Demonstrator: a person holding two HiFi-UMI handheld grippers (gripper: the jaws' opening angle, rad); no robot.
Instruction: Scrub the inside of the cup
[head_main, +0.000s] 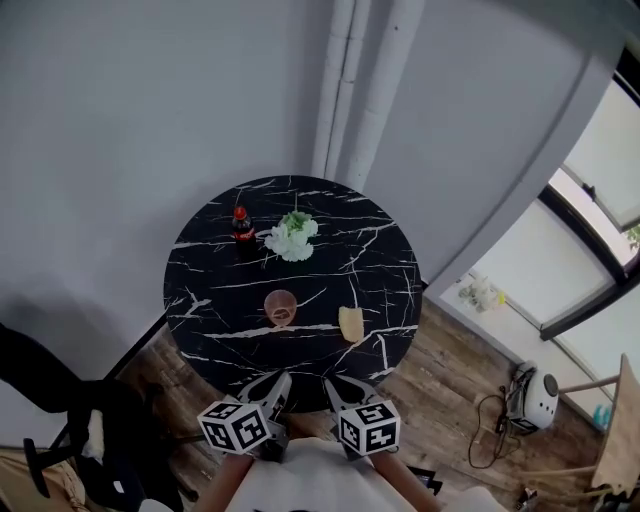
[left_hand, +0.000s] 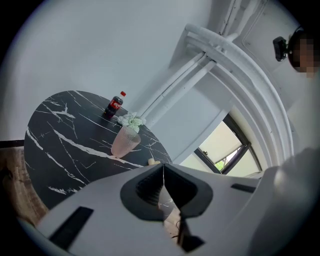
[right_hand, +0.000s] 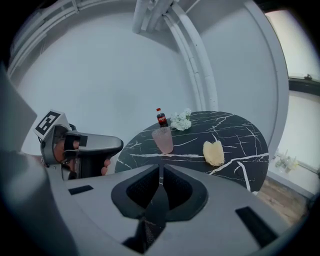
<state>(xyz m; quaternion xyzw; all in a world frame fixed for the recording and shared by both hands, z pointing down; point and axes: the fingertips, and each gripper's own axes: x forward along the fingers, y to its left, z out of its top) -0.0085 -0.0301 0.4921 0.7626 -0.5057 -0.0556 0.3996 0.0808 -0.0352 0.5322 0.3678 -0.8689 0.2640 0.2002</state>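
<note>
**Two closed grippers held short of the cup**

One pink ribbed cup (head_main: 281, 306) stands upright, mouth up, on a round black table (head_main: 200, 300) veined in white. All places below are given from the cup, as the head view shows them.

- Sponge (head_main: 351, 324): yellow, lying flat just to the right of the cup and not touching it.
- Cola bottle (head_main: 242, 224): upright with a red cap, beyond the cup and slightly to its left.
- White flowers (head_main: 292, 237): beyond the cup, just beside the bottle on its right.
- Left gripper (head_main: 277, 385): on the near side of the cup, over the table's near edge and well apart from the cup. Its jaws are pressed fully together with nothing between them.
- Right gripper (head_main: 337, 390): on the near side of the cup and to its right, also well apart from it. Its jaws meet along a thin seam and are likewise empty.
- Pipes (head_main: 345, 90): white, running up the grey wall far beyond the cup.

Each gripper carries a cube of square markers at its rear. In the right gripper view the left gripper appears to the left of the cup, with fingers (right_hand: 106, 165) wrapped under its handle.
</note>
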